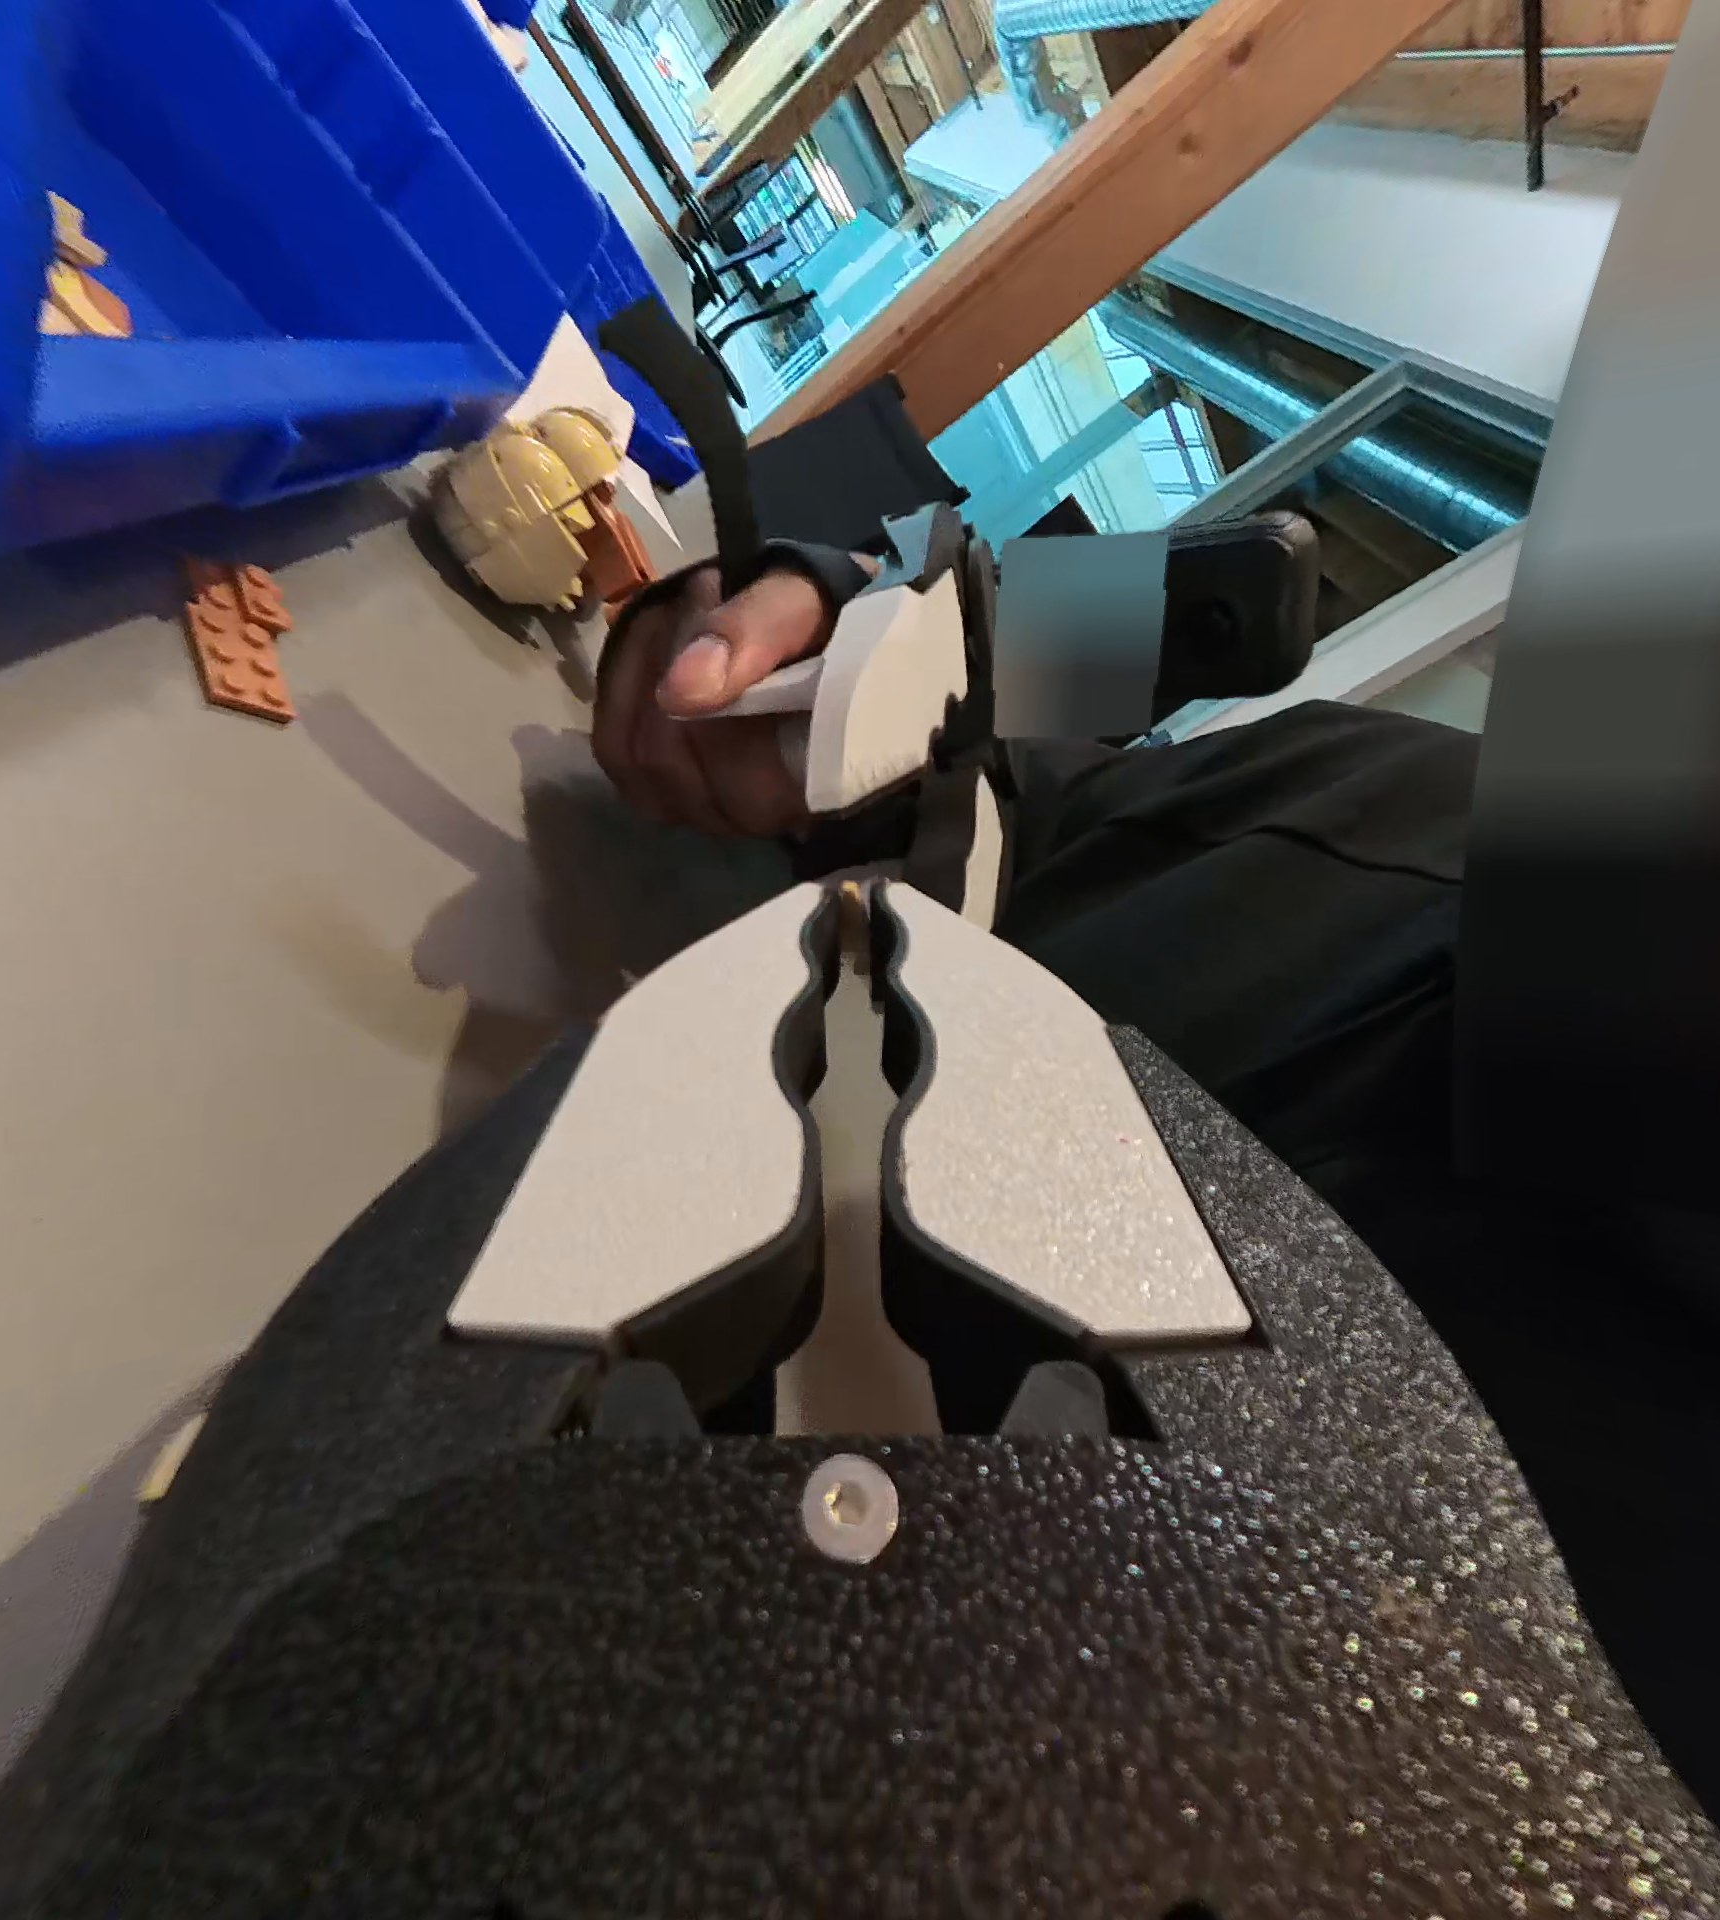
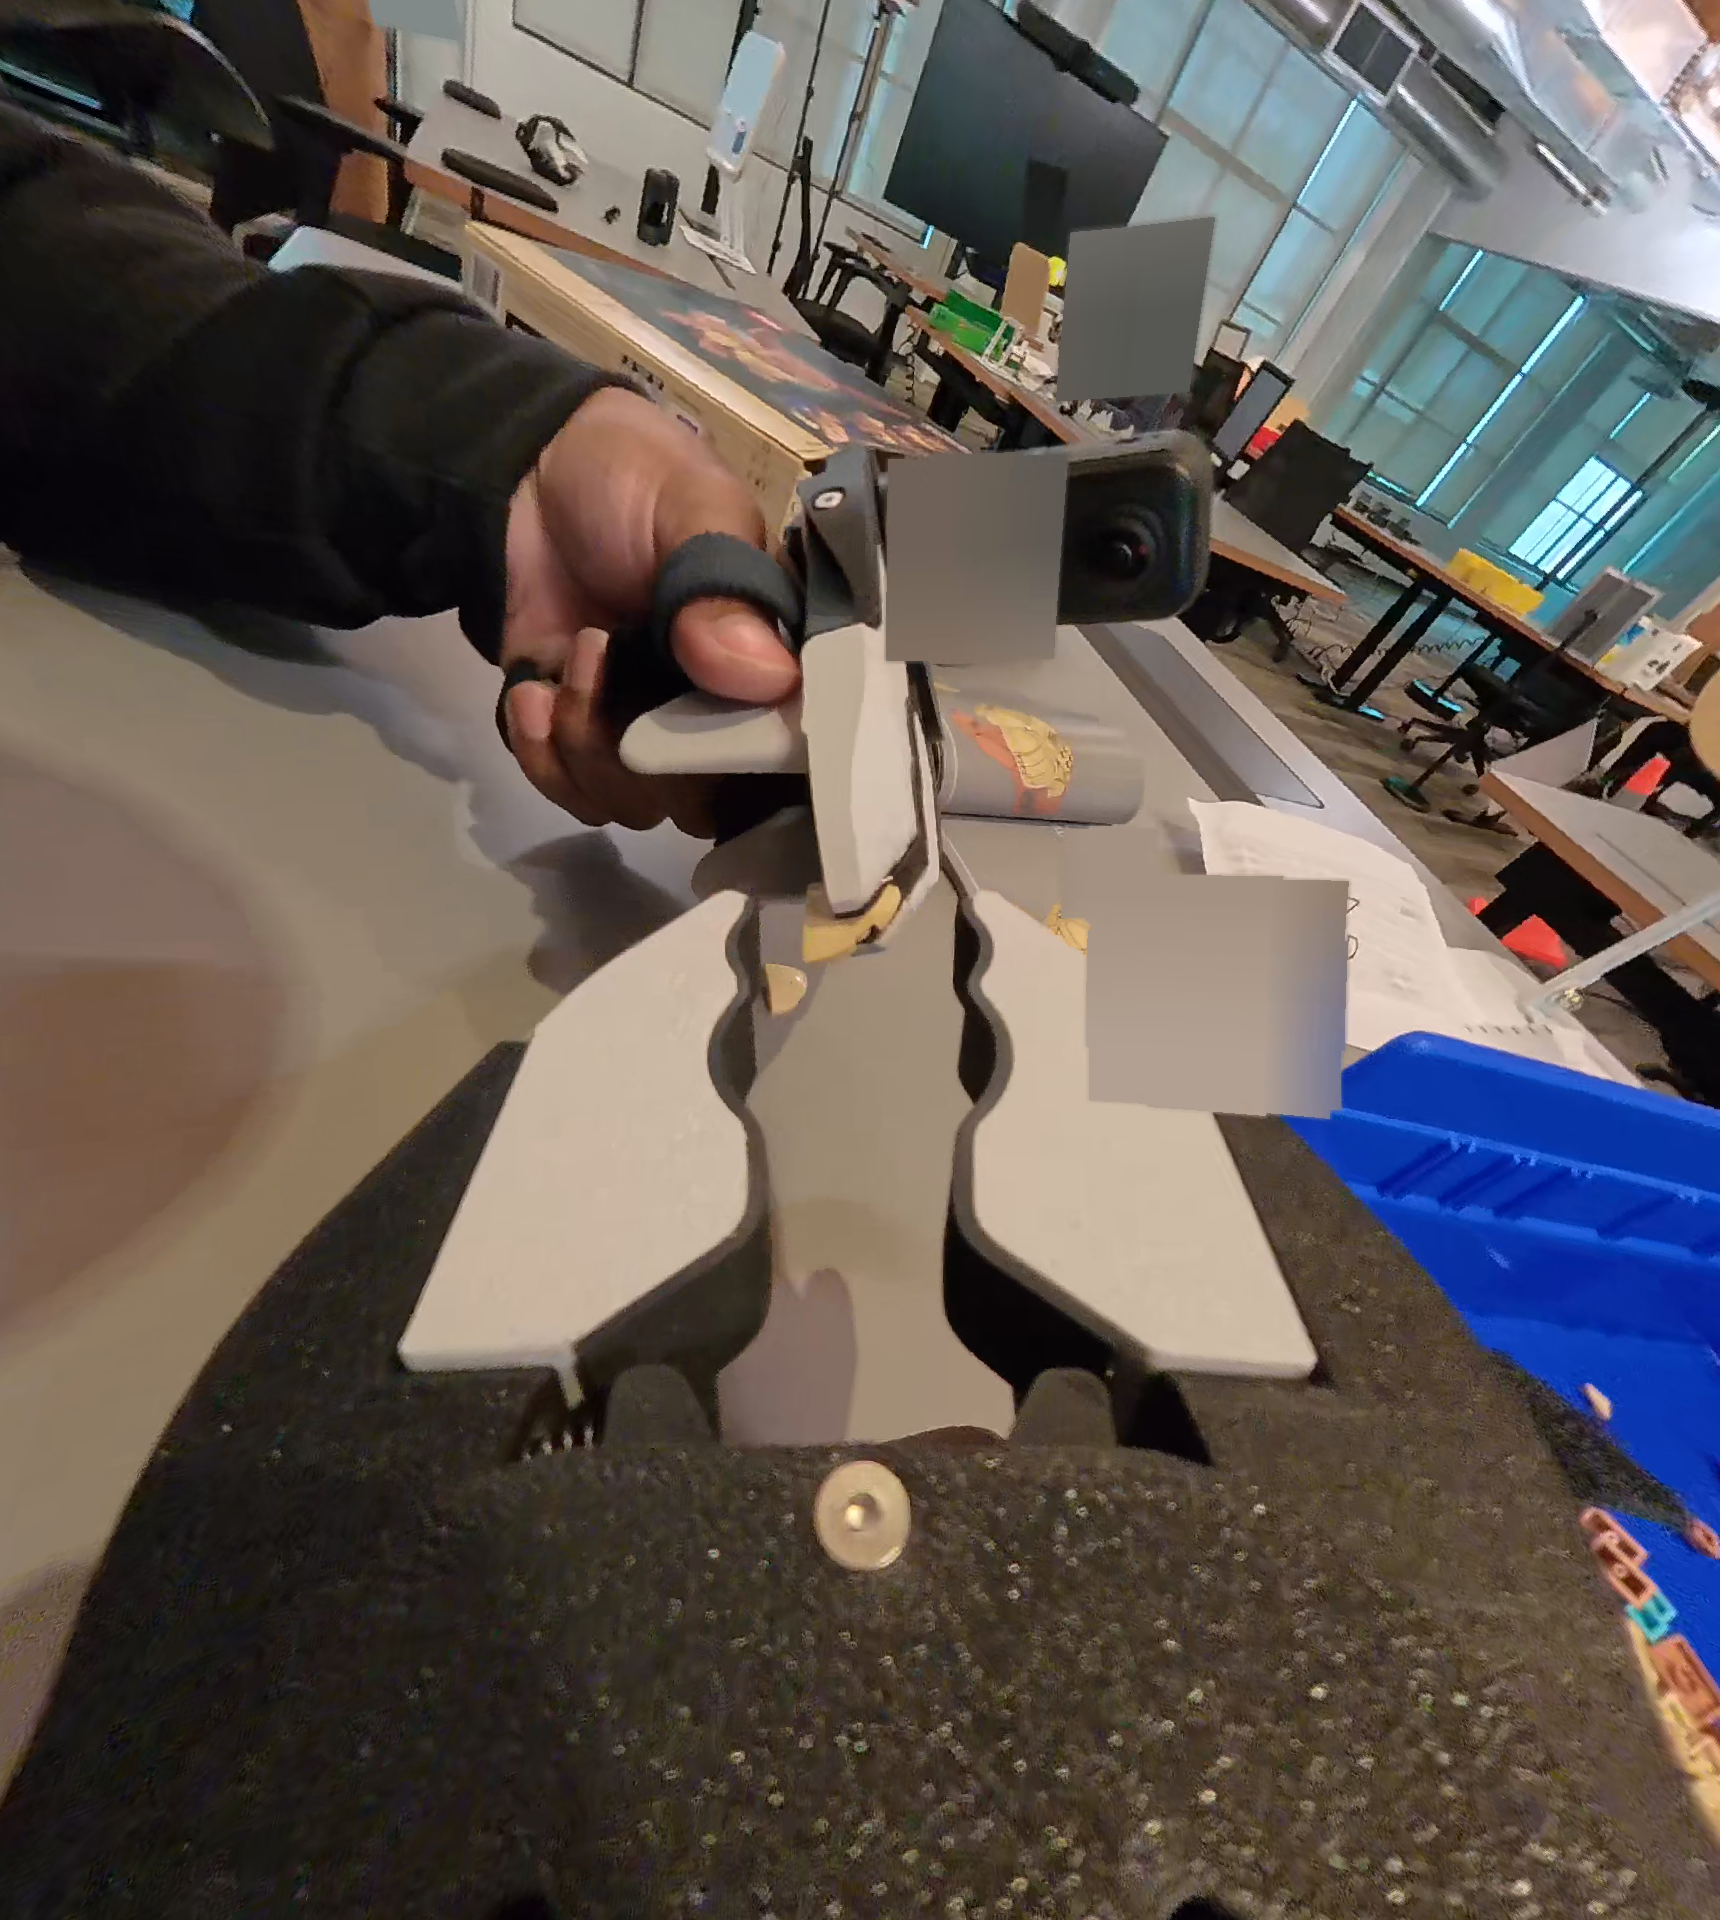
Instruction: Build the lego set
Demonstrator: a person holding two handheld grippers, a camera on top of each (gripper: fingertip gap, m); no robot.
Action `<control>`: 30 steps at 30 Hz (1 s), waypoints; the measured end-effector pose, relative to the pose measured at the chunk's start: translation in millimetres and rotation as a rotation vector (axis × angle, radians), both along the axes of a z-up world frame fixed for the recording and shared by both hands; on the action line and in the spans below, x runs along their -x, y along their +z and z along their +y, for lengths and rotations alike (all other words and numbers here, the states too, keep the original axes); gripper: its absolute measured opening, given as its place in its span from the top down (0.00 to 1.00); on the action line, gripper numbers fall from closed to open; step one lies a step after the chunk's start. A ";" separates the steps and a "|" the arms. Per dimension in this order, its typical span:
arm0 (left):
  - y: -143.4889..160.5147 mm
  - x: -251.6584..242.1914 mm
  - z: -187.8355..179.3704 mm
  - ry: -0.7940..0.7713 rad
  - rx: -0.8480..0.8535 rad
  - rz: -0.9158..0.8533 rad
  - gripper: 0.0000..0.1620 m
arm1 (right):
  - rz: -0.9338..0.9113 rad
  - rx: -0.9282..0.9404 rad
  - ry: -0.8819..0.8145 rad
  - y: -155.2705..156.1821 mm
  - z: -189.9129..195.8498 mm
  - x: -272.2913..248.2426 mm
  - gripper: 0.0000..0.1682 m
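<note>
My left gripper (image 1: 851, 902) is shut on a small tan lego piece (image 1: 850, 920) that shows between its tips. In the right wrist view the left gripper (image 2: 871, 894) comes down from above, held by a hand (image 2: 617, 603), with the tan piece (image 2: 835, 933) in its tips. It hangs between the tips of my right gripper (image 2: 856, 951), whose jaws are wide open. A second small tan piece (image 2: 785, 987) sits against the inner side of the right gripper's left finger (image 2: 627, 1122). I cannot tell whether it touches the table.
A tan domed lego assembly (image 1: 523, 520) and brown plates (image 1: 238, 644) lie on the grey table (image 1: 160, 987) beside a blue bin (image 1: 212, 260). The bin (image 2: 1562, 1195) holds several loose bricks (image 2: 1718, 1714). A rolled booklet (image 2: 1043, 769) and papers (image 2: 1282, 862) lie behind. Only a small space, under 4 cm, lies between the two pairs of fingers.
</note>
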State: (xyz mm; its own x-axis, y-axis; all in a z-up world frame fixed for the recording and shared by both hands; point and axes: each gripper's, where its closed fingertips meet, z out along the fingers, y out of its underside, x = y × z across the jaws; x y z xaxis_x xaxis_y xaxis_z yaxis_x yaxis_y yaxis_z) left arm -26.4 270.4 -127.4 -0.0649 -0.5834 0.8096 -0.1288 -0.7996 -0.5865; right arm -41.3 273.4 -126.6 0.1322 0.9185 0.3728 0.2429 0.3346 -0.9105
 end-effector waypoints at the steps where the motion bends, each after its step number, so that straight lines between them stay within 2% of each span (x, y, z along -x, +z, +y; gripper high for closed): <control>1: 0.3 -0.6 -1.6 -0.008 0.006 -0.003 0.97 | -0.008 -0.017 0.005 -1.0 -1.0 0.0 0.79; 12: -1.3 -3.0 -4.8 -0.026 0.041 -0.013 0.97 | -0.028 -0.109 0.017 -4.1 -4.9 0.3 0.87; 22: -5.5 -3.8 -4.4 -0.022 0.035 0.009 0.97 | -0.051 -0.123 -0.002 -8.1 -2.9 1.3 0.89; 30: -4.5 5.4 8.2 0.035 -0.020 0.029 0.84 | -0.015 -0.073 -0.032 -2.4 4.4 -2.4 0.90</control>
